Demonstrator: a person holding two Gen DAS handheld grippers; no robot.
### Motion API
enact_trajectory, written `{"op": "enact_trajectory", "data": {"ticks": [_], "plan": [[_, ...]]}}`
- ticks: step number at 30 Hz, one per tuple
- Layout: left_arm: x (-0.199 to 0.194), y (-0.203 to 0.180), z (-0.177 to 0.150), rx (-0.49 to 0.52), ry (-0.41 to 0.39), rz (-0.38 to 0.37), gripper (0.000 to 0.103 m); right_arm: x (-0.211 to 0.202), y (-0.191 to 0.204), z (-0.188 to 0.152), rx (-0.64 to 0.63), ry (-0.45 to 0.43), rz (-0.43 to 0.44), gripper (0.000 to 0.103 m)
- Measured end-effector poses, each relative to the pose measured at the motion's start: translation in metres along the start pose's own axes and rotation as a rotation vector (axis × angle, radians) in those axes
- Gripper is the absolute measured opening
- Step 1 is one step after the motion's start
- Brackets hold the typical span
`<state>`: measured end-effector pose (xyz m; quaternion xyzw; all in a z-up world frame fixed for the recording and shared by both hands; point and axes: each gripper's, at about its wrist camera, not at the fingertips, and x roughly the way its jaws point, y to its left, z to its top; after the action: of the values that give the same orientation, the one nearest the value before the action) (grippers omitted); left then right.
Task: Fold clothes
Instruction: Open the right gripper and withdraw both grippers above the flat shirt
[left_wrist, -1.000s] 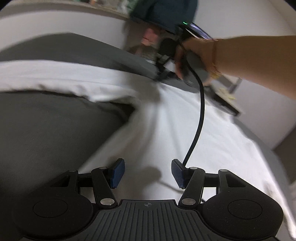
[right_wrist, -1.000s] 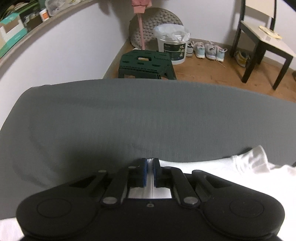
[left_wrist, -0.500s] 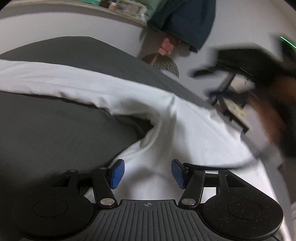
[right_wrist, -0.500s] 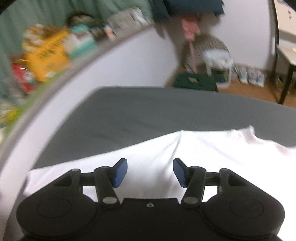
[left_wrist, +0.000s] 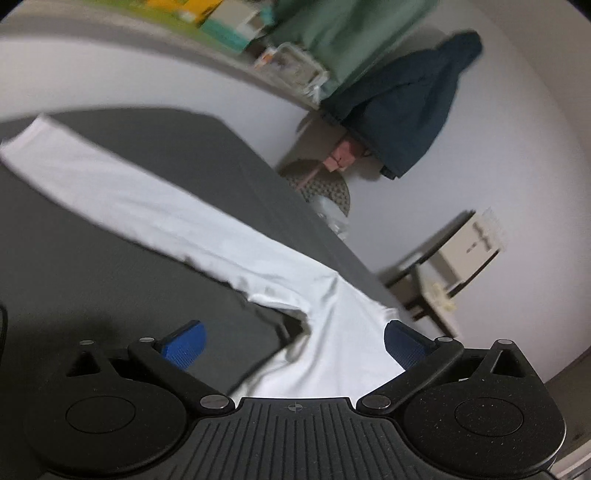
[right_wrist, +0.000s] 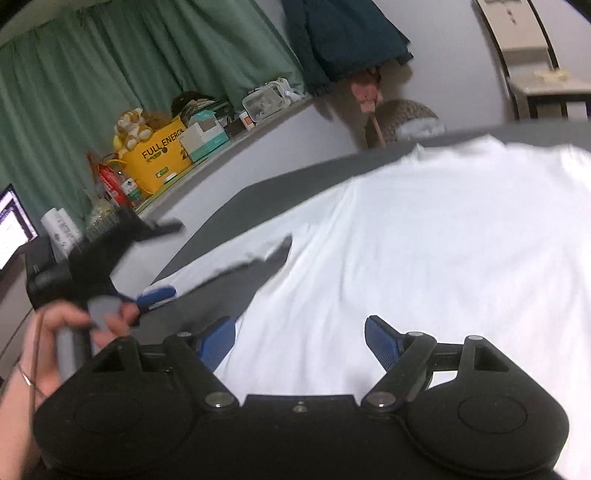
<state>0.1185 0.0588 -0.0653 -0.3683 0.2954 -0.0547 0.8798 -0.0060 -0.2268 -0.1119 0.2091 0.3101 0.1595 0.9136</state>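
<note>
A white long-sleeved shirt (right_wrist: 424, 240) lies spread on the dark grey bed (left_wrist: 81, 277). In the left wrist view its sleeve (left_wrist: 155, 214) runs flat from the upper left down to the armpit just ahead of my left gripper (left_wrist: 293, 345). That gripper is wide open, hovering over the shirt's side and holding nothing. My right gripper (right_wrist: 299, 339) is open above the shirt's body, its blue pads (right_wrist: 380, 339) clear of the cloth. At the left of the right wrist view a hand (right_wrist: 55, 332) holds the blurred left gripper (right_wrist: 164, 260) near the sleeve.
A ledge (right_wrist: 207, 147) along the white wall carries boxes, a yellow bag and bottles, with a green curtain (right_wrist: 110, 66) behind. A dark blue jacket (left_wrist: 406, 103) hangs on the wall. A chair (left_wrist: 424, 280) stands past the bed's far end.
My right gripper let go of the shirt's edge, opened and pulled back over the body. The left gripper opened wider and swung toward the sleeve, which now lies straight.
</note>
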Motion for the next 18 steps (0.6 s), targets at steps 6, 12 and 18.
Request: {"op": "enact_trajectory", "data": {"ticks": [6,12,18], "plan": [[-0.02,0.053,0.03,-0.04,-0.031,0.04,0.103,-0.016,0.01,-0.02,-0.085,0.004,0.045,0.077],[-0.016,0.113,0.073,-0.061,-0.137,0.225,0.103,-0.034,0.019,-0.016,-0.148,-0.054,0.007,0.078],[-0.006,0.134,0.096,-0.106,-0.102,0.377,0.103,-0.052,0.011,0.015,-0.176,-0.093,-0.468,0.102]]}}
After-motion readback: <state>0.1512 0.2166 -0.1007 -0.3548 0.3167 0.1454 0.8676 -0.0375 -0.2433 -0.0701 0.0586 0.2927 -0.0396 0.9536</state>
